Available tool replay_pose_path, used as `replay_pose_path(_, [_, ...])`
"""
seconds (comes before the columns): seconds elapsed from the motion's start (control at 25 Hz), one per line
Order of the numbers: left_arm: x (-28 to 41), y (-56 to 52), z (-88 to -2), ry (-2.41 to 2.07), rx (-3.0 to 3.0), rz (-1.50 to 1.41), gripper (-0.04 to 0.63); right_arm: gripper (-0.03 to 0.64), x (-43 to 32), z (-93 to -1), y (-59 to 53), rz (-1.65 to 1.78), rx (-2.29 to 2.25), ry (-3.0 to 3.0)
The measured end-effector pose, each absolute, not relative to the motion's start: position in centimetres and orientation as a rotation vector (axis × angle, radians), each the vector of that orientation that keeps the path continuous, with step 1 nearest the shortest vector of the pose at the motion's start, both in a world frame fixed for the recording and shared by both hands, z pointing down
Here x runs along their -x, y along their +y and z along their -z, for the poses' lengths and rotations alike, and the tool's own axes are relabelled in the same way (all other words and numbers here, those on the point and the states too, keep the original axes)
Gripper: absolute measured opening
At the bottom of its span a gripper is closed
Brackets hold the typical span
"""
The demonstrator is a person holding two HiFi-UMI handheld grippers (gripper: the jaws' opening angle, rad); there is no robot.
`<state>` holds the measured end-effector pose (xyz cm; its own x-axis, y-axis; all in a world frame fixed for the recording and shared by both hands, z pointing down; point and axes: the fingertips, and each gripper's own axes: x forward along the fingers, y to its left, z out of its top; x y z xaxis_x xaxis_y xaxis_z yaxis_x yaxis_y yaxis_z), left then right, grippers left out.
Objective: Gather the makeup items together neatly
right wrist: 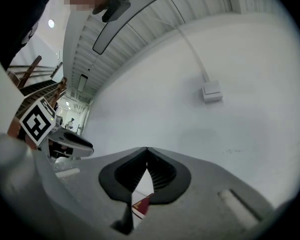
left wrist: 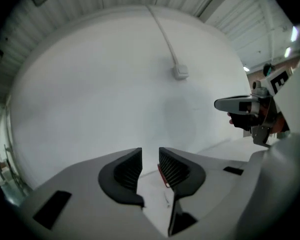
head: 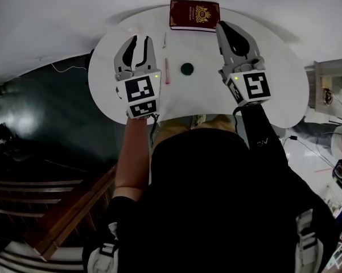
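While the pink pencil (head: 167, 71) lies on the white table (head: 273, 95) just right of the left gripper's (head: 141, 38) spread, empty jaws, a dark round pot (head: 186, 69) sits right of it. The right gripper's (head: 222, 25) jaws are pressed together beside the far red book (head: 194, 15).

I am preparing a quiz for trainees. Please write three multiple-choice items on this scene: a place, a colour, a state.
1. Where is the red case? A. at the table's far edge B. in the table's middle C. on the floor
2. What colour is the round disc? A. yellow B. dark green C. white
3. How do the right gripper's jaws stand? A. wide apart B. closed on a pen C. shut, empty
A: it lies at the far rim. B: dark on the white top. C: tips meet.
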<state>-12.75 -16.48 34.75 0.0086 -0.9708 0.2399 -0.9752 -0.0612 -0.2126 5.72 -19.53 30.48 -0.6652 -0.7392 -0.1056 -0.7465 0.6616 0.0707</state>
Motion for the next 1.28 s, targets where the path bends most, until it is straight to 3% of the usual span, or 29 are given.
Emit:
replay_pose_path(0.44, [11.4,-17.7,-38.2,-2.082,-2.243,-0.602,0.107,0.005,-7.2,-30.7,-20.6,-0.188,1.281,2.797])
replay_pose_path(1.28, [12.3,-26.0,-63.0,-1.515,-1.888,-1.016,0.152,0.005,-15.5,-36.0,-22.7,-0.016,1.684,2.741])
